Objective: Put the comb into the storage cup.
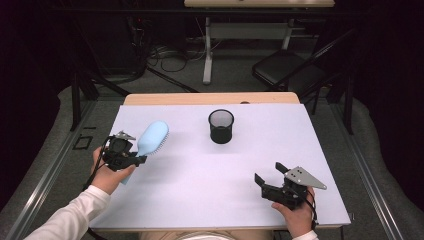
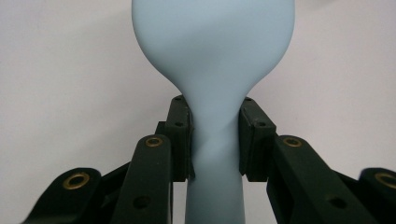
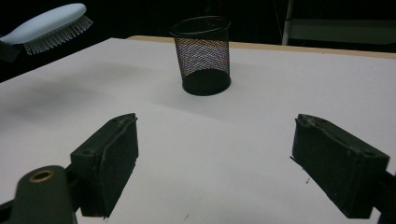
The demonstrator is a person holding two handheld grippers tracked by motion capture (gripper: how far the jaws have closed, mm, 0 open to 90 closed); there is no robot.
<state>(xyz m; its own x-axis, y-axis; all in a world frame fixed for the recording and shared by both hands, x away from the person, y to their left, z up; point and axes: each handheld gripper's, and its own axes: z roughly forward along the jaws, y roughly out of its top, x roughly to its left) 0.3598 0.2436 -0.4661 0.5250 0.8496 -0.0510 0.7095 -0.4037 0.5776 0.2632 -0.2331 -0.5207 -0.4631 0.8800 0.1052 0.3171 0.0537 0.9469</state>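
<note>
1. At the left side of the white surface, we find the left tongs pinching the light blue hairbrush by the narrow neck of its handle, one pad pressed against each side of that neck.
2. We judge this grip deliberate: the neck is the slimmest part, so the pads seat squarely, and the broad head is left free ahead of the tongs.
3. The brush is off the surface; in the right gripper view its bristles face down with clear space beneath them.
4. Its long axis runs from the handle end, near the person's left hand, up and away toward the far side, angled slightly toward the middle. The head leads.
5. The black mesh cup stands upright, mouth open, near the far centre, well apart from the brush. We judge it the likely destination.
6. The right tongs are spread with nothing between them, resting near the front right edge, aimed roughly toward the cup, and clear of the left hand's path.
</note>
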